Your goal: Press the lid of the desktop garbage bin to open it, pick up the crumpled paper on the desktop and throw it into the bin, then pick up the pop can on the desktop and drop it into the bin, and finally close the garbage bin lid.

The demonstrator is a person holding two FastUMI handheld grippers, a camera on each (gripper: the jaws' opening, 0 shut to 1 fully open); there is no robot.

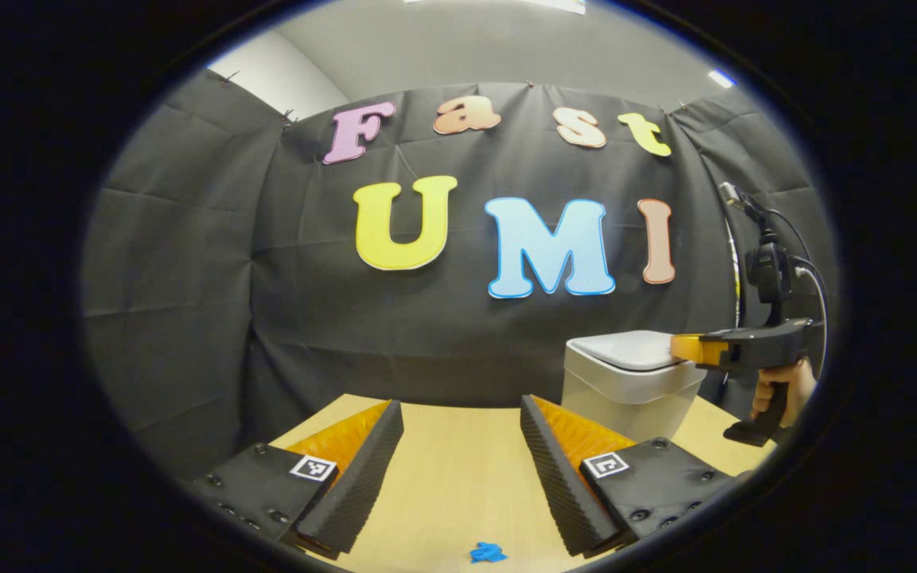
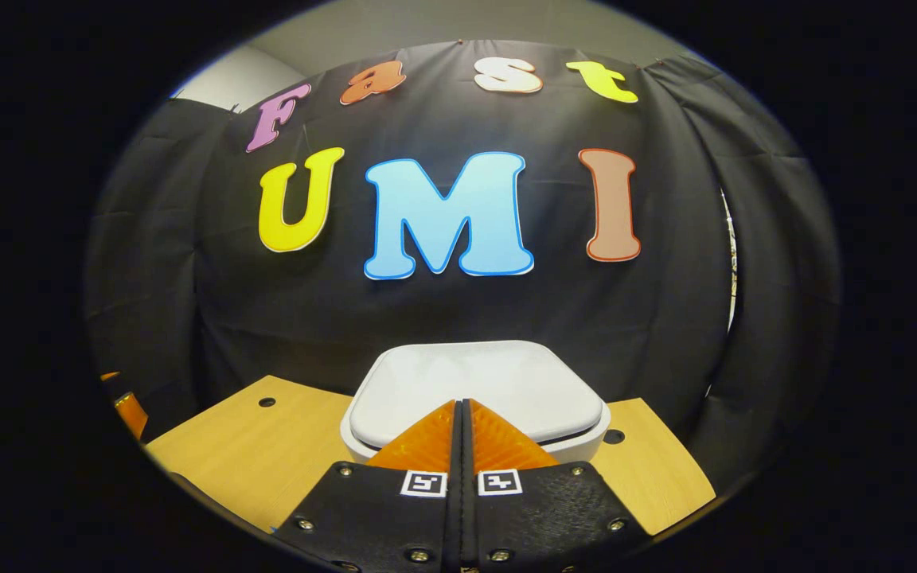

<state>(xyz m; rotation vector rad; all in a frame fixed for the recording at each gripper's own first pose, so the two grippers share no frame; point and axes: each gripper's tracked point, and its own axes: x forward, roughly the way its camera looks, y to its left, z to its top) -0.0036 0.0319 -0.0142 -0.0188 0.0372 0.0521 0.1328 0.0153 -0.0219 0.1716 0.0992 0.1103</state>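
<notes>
Wooden tabletop [image 1: 458,469] spans lower centre, left gripper [image 1: 462,469] released above it. Farther, at mid-right, the white plastic desktop bin [image 1: 626,394] sits lid down; right gripper [image 2: 462,414] is clenched empty at its lid [image 2: 474,382].

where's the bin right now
The bin stands at the desk's far right edge by the wall in the left gripper view, lid down, the right gripper over it.
</notes>
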